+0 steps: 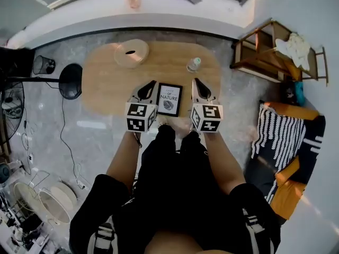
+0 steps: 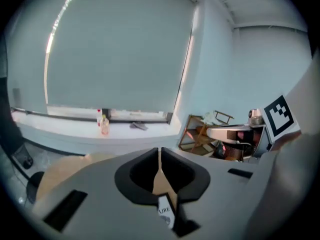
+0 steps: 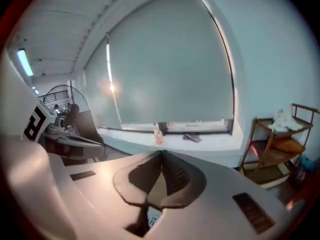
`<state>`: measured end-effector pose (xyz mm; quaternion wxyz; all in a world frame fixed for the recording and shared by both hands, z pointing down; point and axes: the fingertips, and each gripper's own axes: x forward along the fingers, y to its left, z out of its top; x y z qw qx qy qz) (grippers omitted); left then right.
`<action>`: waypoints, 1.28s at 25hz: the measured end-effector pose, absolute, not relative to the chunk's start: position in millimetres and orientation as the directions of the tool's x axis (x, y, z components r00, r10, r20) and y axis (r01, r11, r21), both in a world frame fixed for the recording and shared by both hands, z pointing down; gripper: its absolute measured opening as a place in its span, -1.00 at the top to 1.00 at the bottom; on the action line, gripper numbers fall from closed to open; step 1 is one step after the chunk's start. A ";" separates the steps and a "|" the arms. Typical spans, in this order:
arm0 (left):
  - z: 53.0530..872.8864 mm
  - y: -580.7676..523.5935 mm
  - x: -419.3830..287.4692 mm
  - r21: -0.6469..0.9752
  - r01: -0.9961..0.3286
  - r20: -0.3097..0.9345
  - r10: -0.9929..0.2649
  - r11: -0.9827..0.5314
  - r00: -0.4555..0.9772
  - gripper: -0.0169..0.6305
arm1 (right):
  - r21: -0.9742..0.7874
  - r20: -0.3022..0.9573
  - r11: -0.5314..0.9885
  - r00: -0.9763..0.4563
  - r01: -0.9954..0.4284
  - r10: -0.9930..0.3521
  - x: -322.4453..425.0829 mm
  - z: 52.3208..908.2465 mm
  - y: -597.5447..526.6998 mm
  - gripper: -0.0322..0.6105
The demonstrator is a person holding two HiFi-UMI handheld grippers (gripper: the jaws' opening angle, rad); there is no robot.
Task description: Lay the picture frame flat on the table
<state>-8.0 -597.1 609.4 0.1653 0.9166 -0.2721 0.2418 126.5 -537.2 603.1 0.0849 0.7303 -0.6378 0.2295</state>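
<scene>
Here, rectangular frame (image 1: 169, 99), oval wooden table (image 1: 106, 73)

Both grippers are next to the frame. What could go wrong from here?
The picture frame sits close to the near edge of the table, so a pull toward you might drop it off. Both the left hand-held gripper and the right hand-held gripper have their jaws together beside it; going in without opening could just knock it over. I cannot tell whether it is upright or already flat.

Bare tabletop (image 1: 106, 83) flanks the picture frame (image 1: 169, 99); a bottle (image 1: 194, 64) stands beyond.
</scene>
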 end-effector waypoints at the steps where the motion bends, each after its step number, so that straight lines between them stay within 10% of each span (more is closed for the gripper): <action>1: 578.3 -595.2 -4.3 0.151 -0.578 0.492 -0.446 -0.802 0.748 0.84 | -0.150 0.396 -0.161 0.090 -0.975 -0.914 129.2 570.4 -534.2 0.85; 15: 288.8 -525.4 5.8 -0.043 -0.662 0.091 -0.663 -0.748 0.743 0.88 | -0.050 -0.011 -0.154 0.155 -0.987 -0.988 156.2 270.1 -452.3 0.87; 32: 276.9 -511.2 -5.2 -0.084 -0.664 0.148 -0.669 -0.743 0.729 0.89 | -0.049 -0.033 -0.146 0.147 -0.988 -0.989 142.5 257.7 -445.6 0.86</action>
